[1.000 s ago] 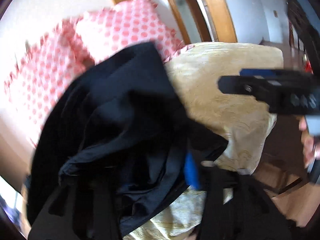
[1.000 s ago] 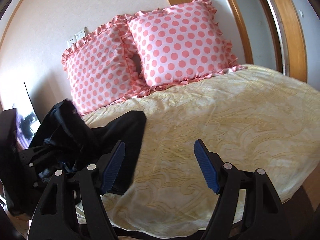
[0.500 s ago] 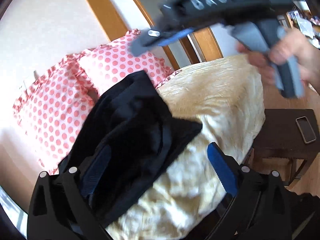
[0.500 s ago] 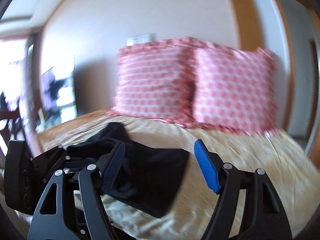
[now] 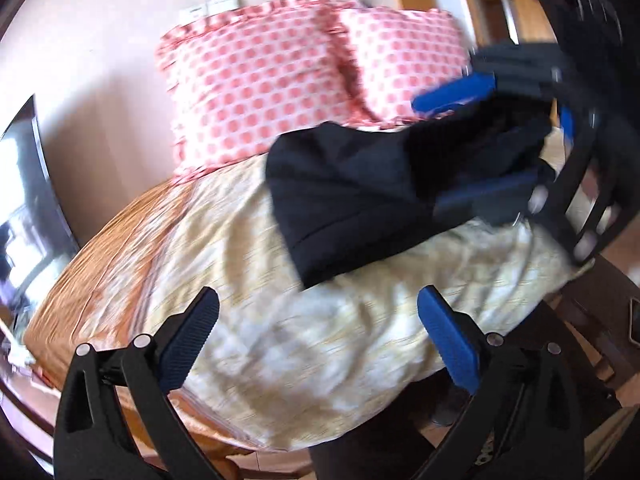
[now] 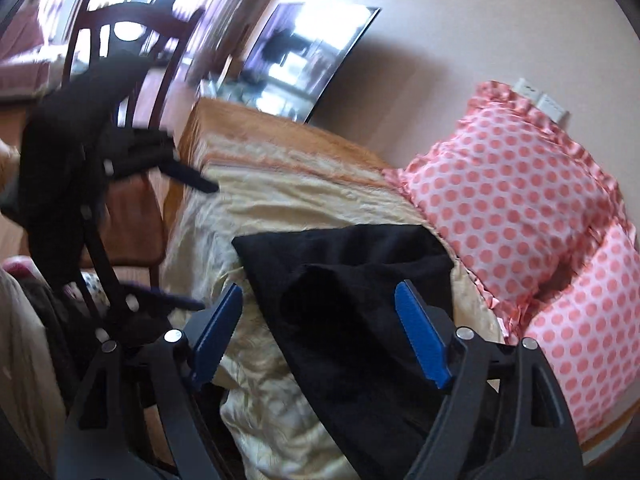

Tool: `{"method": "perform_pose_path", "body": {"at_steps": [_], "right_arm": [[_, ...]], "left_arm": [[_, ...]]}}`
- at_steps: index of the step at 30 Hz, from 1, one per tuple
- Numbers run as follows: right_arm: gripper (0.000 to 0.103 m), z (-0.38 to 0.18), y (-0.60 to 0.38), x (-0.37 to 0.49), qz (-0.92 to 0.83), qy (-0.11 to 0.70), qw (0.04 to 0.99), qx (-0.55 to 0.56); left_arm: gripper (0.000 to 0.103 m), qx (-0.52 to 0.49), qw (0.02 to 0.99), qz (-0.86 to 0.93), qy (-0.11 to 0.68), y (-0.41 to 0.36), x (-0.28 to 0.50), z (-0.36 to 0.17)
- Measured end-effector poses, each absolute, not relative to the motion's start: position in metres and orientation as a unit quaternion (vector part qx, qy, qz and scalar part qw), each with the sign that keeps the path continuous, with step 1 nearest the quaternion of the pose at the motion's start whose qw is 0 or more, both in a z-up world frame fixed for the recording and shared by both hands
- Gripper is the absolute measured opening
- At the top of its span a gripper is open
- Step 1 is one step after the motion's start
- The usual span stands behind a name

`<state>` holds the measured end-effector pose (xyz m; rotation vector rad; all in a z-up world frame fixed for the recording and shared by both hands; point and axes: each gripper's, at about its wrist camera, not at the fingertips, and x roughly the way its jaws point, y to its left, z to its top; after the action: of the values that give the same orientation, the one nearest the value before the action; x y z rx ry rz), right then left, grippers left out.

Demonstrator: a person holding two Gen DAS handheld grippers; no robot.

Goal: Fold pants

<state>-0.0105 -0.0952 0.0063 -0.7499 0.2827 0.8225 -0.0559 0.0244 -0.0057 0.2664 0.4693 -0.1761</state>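
Dark navy pants [image 5: 360, 192] lie in a rumpled heap on the pale yellow bedspread [image 5: 240, 280], near the pink dotted pillows. My left gripper [image 5: 318, 334] is open and empty, above the bedspread in front of the pants. My right gripper [image 6: 320, 332] is open, its jaws standing on either side of the pants [image 6: 352, 280] without closing on them. In the left wrist view the right gripper [image 5: 480, 140] reaches over the pants from the right. In the right wrist view the left gripper [image 6: 200, 244] shows at the left, open and blurred.
Two pink dotted pillows [image 5: 280, 80] lean on the wall at the head of the bed. A dark screen [image 5: 28, 208] stands by the wall. A dark wooden chair [image 6: 120, 52] stands beside the bed. A dark side table [image 5: 600, 320] is at the bed's corner.
My left gripper let go of the pants and drew back and left; the pants now lie on the bed. My right gripper swung over and now straddles the pants.
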Motion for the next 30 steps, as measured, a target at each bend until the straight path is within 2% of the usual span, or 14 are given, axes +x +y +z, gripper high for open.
{"method": "perform_pose_path", "body": {"at_steps": [3,6,7,13,19,25,30], "right_arm": [[0.035,-0.002,-0.085,0.006,0.36,0.167,0.847,-0.353],[0.016,0.011,-0.097,0.025,0.362,0.204,0.858,-0.303],[0.013,0.017,-0.102,0.029,0.367,0.216,0.86,-0.282],[0.009,0.074,-0.143,0.067,0.314,0.23,0.905,-0.175],[0.009,0.117,-0.229,0.147,0.158,0.261,0.951,-0.04],[0.009,0.069,-0.294,0.217,0.059,0.379,0.922,0.043],[0.01,0.02,-0.321,0.222,0.047,0.442,0.89,0.099]], "left_arm": [[0.1,0.128,0.962,-0.081,0.229,0.032,-0.058,-0.007],[0.101,0.13,0.962,-0.086,0.225,0.033,-0.062,-0.01],[0.101,0.13,0.962,-0.088,0.225,0.033,-0.062,-0.012],[0.101,0.131,0.962,-0.101,0.218,0.029,-0.055,-0.01],[0.101,0.131,0.963,-0.114,0.205,0.023,-0.049,-0.004],[0.101,0.148,0.963,-0.125,0.188,0.012,-0.043,0.006],[0.101,0.155,0.964,-0.151,0.156,-0.008,-0.036,0.026]]}}
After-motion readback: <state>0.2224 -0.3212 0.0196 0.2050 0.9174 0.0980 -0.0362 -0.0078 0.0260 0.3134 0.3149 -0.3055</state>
